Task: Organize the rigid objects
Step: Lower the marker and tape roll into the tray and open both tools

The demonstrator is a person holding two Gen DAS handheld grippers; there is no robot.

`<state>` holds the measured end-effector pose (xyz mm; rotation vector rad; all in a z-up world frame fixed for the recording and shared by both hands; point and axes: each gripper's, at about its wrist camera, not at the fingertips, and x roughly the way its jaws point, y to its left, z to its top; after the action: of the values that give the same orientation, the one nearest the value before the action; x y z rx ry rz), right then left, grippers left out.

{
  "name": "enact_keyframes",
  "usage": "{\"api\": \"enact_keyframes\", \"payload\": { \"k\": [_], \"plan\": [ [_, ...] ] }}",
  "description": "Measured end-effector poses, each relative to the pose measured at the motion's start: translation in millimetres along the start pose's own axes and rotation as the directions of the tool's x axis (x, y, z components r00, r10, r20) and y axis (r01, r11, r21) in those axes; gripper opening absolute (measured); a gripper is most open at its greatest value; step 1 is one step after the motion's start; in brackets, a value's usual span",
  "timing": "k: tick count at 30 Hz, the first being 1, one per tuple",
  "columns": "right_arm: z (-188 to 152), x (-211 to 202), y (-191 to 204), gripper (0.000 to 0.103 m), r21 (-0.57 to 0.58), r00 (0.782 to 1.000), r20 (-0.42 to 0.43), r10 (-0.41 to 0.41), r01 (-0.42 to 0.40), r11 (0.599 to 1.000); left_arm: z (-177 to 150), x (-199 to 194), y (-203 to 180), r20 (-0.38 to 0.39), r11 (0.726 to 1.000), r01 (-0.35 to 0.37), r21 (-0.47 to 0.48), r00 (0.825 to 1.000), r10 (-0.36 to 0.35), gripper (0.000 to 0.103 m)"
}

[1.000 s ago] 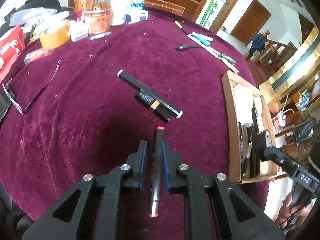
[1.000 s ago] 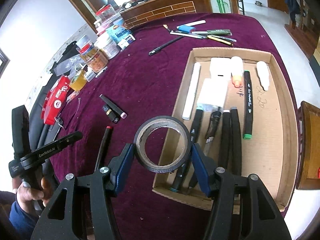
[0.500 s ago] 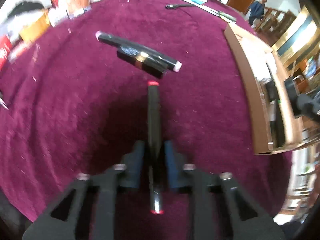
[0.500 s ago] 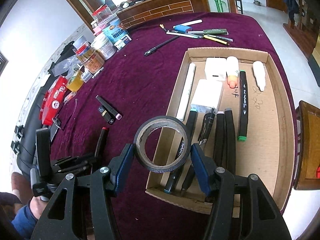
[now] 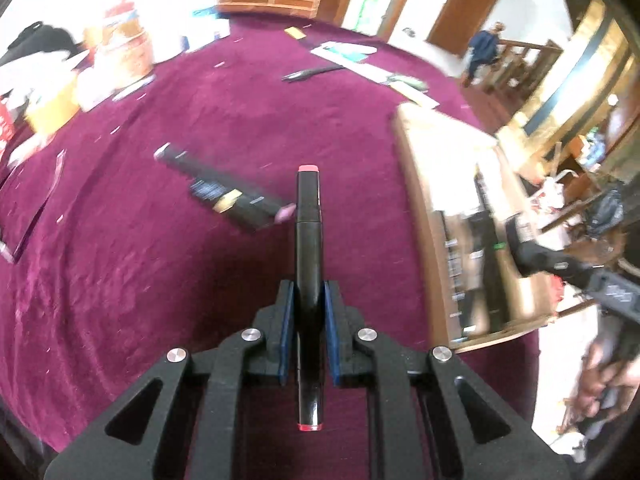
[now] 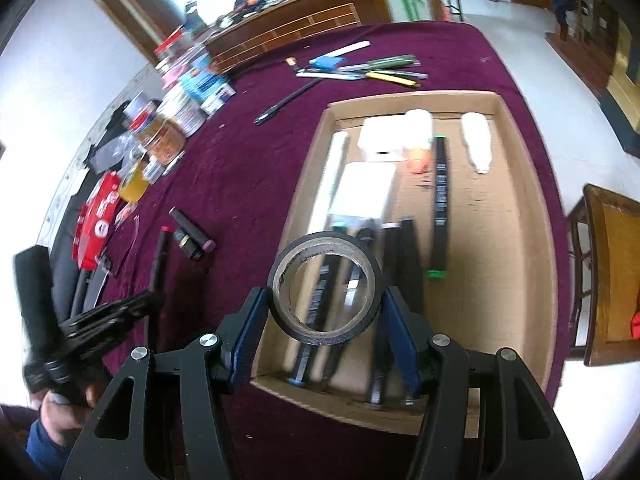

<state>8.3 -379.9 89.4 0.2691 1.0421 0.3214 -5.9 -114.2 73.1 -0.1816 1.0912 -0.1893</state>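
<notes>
Between the blue pads of the left claw [image 5: 308,322] a black marker with red end caps [image 5: 308,240] is pinched around its middle, its length running straight out ahead of the claw and its rear end protruding back between the claw's arms; it is held clear of the maroon cloth of the desk [image 5: 120,280]. Just beyond and to the left of the marker's far tip, two short black pens [image 5: 232,196] are seen lying side by side on the cloth, blurred. To the right of the left claw a cardboard tray [image 5: 416,208] is set on the desk, with dark markers inside it. The right claw [image 6: 324,332] is closed on a roll of black tape [image 6: 325,286], which is clamped across its width between the two pads and held upright, so that its hole is looked straight through. Directly ahead of and below this claw the same tray [image 6: 532,240] is spread out, and in it several black markers [image 6: 440,204], a white stick, white blocks and a white tube are laid lengthwise. Far to the left of the right claw, the left claw [image 6: 148,300] with its marker is seen, carried by a hand [image 6: 60,416] in a blue sleeve. Further ahead, near the desk's far edge, a cluster of pens and knives [image 6: 360,68] is laid out, and jars and boxes are crowded at the far left.
</notes>
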Motion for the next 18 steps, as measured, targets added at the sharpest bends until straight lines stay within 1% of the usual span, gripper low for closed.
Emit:
{"api": "enact_keyframes", "payload": {
  "k": [3, 5, 8, 10, 12, 18],
  "plan": [
    [8.1, -6.1, -16.5, 0.053, 0.025, 1.0, 0.013, -0.014, 0.014, 1.0, 11.3, 0.7, -31.9, -0.013, 0.997, 0.062, 0.049, 0.998, -0.061, 0.012],
    [14.6, -9.2, -26.4, 0.053, 0.032, 0.999, 0.018, -0.032, 0.031, 0.999, 18.8, 6.1, -52.8, -0.036, 0.992, 0.103, 0.072, 0.994, -0.1, 0.012],
    [25.6, -8.1, -42.5, 0.053, 0.054, 0.999, 0.009, -0.044, 0.043, 0.998, 32.0, 20.2, -94.3, -0.084, 0.978, 0.175, 0.109, 0.982, -0.167, 0.012],
    [34.1, -4.3, -52.9, 0.053, 0.071, 0.999, 0.0, -0.051, 0.05, 0.996, 39.4, 31.4, -115.5, -0.11, 0.97, 0.208, 0.123, 0.975, -0.195, 0.012],
    [41.4, -0.2, -60.3, 0.053, 0.077, 0.998, -0.008, -0.063, 0.063, 0.995, 44.3, 47.7, -137.3, -0.15, 0.966, 0.228, 0.122, 0.966, -0.209, 0.012],
    [61.2, 10.4, -81.8, 0.053, 0.082, 0.995, -0.019, -0.094, 0.095, 0.992, 41.0, 78.7, -175.6, -0.203, 0.956, 0.283, 0.077, 0.943, -0.263, 0.012]
  ]
}}
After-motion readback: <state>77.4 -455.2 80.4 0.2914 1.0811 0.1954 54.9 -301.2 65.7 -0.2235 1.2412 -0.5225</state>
